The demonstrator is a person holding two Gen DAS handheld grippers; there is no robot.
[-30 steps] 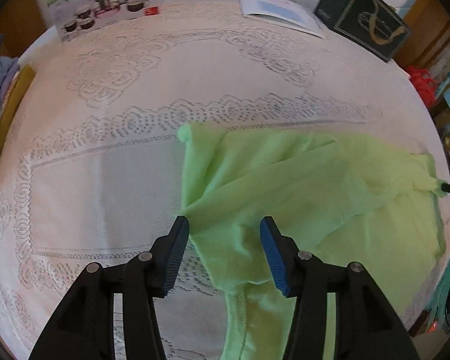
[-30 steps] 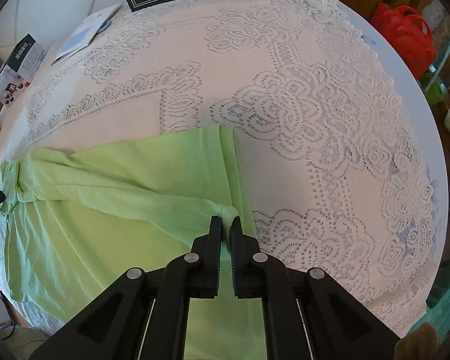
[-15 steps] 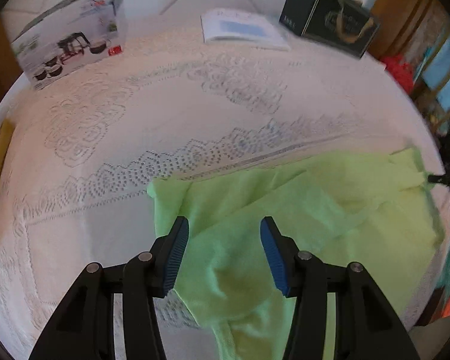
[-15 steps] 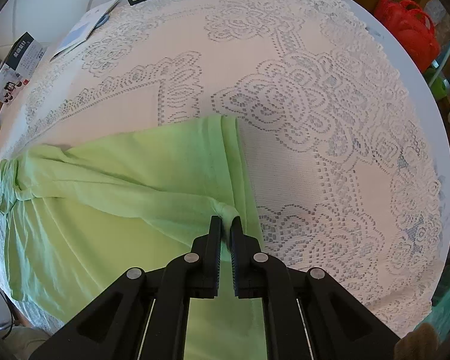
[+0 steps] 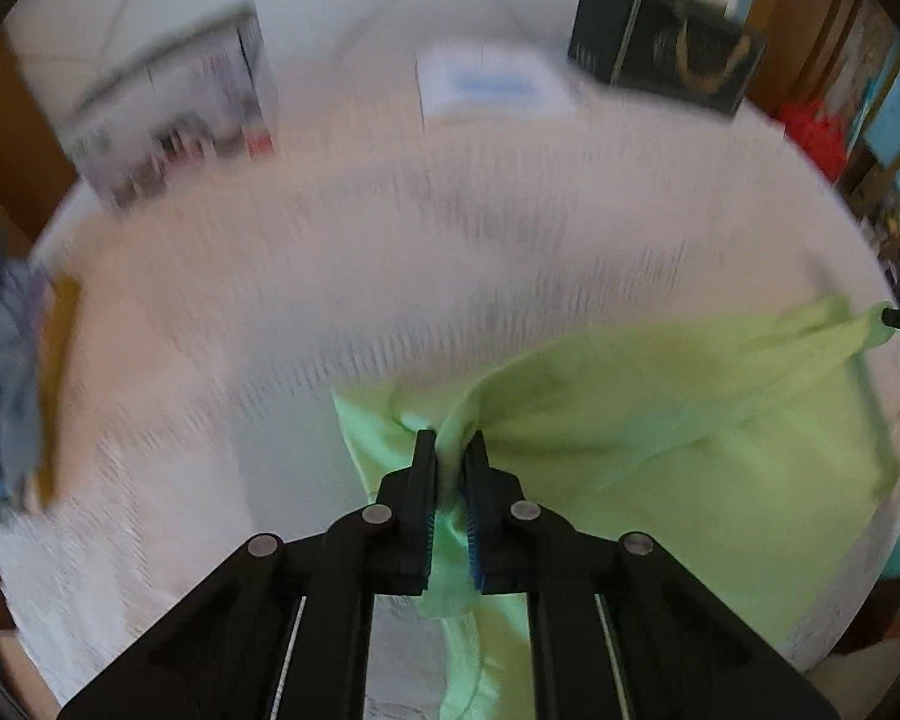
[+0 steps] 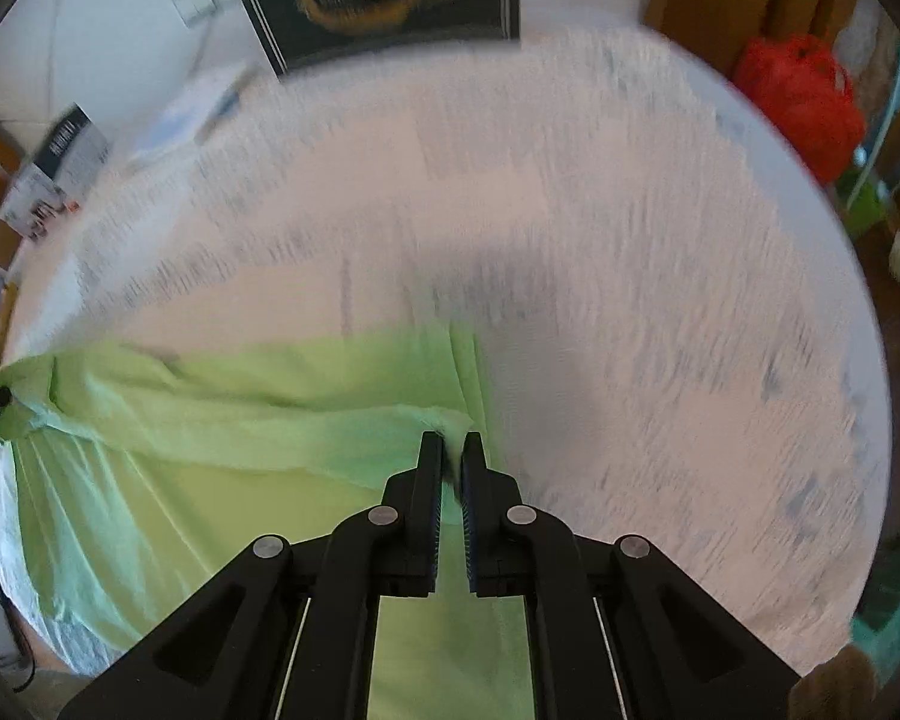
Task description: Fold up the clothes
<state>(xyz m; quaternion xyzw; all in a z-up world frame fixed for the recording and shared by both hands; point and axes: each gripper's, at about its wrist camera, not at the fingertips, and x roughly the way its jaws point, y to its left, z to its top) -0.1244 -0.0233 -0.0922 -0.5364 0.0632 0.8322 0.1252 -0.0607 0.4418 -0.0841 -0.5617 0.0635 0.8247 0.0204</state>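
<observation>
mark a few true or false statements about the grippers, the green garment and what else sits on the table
1. The left gripper is shut on the green garment. True; its jaws have just been closing, with cloth bunched between them.
2. The right gripper hangs open above bare lace. False: it is shut on the garment's edge.
3. The garment lies on a white lace tablecloth. True.
4. A dark box stands at the table's far side. True.
5. The garment is folded into a neat square. False: it is spread out and creased.
</observation>
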